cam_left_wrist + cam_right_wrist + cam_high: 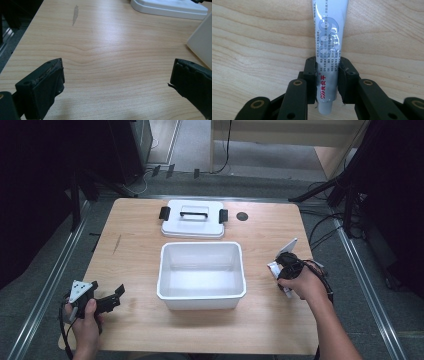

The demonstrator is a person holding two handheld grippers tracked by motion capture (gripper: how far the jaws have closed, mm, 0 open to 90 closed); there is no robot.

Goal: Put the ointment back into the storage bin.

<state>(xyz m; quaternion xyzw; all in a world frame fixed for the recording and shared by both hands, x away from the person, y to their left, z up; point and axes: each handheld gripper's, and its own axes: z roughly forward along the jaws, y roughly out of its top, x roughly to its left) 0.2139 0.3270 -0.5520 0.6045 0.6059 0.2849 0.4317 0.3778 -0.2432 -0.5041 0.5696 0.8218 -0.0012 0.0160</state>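
A white tube (329, 30) with red and grey print lies lengthwise on the wooden table (249, 37). My right gripper (327, 65) is shut on it near its cap end. In the high view the right gripper (284, 265) sits right of the white bin (201, 296), and the tube's flat end (290, 245) sticks up and away from it. The bin stands open and empty at the table's middle. Its white lid (192, 226), with black clips and a handle, lies behind it. My left gripper (115, 298) rests open near the front left corner, with bare wood between its jaws (116, 82).
A small dark round hole (242, 216) sits in the table right of the lid. The left gripper view shows the lid's edge (170, 8) at top right and the bin's wall (201, 40) at the right. Cables and dark stands surround the table.
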